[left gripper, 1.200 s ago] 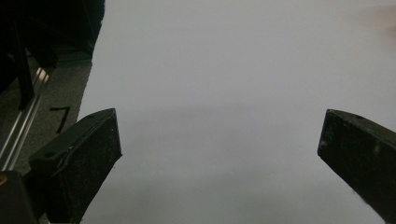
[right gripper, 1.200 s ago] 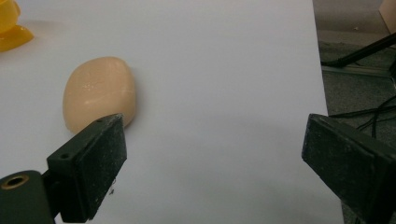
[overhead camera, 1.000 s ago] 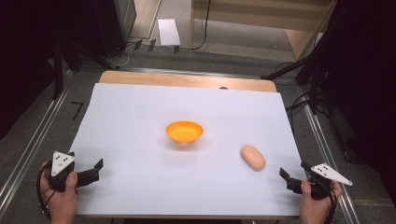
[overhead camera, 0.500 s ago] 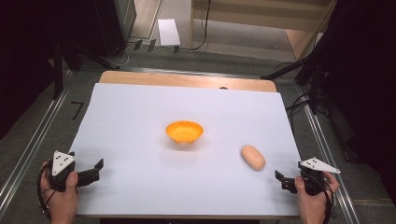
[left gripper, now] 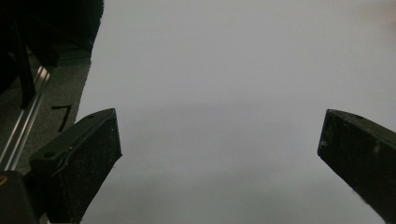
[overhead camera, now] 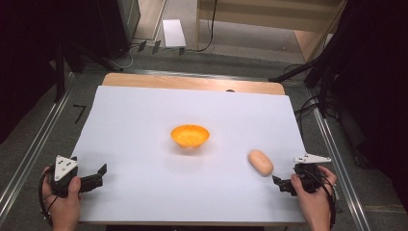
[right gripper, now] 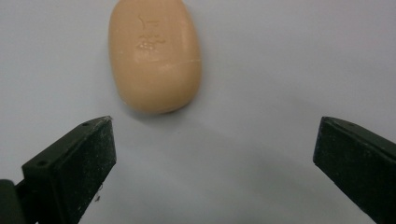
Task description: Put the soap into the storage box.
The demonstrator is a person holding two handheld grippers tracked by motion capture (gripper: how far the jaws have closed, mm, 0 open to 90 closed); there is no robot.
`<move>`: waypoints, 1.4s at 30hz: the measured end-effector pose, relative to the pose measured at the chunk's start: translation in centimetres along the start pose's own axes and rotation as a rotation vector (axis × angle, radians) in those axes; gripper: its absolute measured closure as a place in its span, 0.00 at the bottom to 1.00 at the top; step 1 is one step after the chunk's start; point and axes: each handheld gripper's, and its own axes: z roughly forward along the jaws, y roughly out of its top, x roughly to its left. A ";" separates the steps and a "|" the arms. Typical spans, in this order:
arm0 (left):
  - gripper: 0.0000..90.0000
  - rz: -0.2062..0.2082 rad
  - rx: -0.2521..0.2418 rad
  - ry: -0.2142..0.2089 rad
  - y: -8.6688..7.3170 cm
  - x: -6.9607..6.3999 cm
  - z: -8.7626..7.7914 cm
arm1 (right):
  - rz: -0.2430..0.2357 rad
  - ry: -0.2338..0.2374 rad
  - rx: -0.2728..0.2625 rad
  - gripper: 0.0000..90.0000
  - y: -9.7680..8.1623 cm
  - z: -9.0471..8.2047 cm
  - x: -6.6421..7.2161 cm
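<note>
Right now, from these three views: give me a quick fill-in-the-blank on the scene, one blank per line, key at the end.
1. The bowl in the middle of the white sheet is ____ in colour.
2. The right gripper has its jaws ____, with nothing between them.
3. The thing nearest the right gripper is a beige bar of ____.
4. The left gripper holds ____.

Missing words: orange; open; soap; nothing

Even overhead light, dim hazy left gripper view
</note>
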 end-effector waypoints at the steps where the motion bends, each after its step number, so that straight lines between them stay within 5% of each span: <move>1: 0.00 0.000 0.000 0.000 0.0 0.0 0.0 | 0.000 0.000 0.000 0.00 0.0 0.0 0.0; 22: 0.00 0.005 0.004 -0.004 0.0 0.0 0.1 | -0.047 0.017 0.111 0.09 4.7 2.2 2.5; 42: 0.00 0.016 0.007 -0.001 0.0 -0.1 0.1 | -0.066 -0.007 0.219 0.25 6.3 4.9 3.6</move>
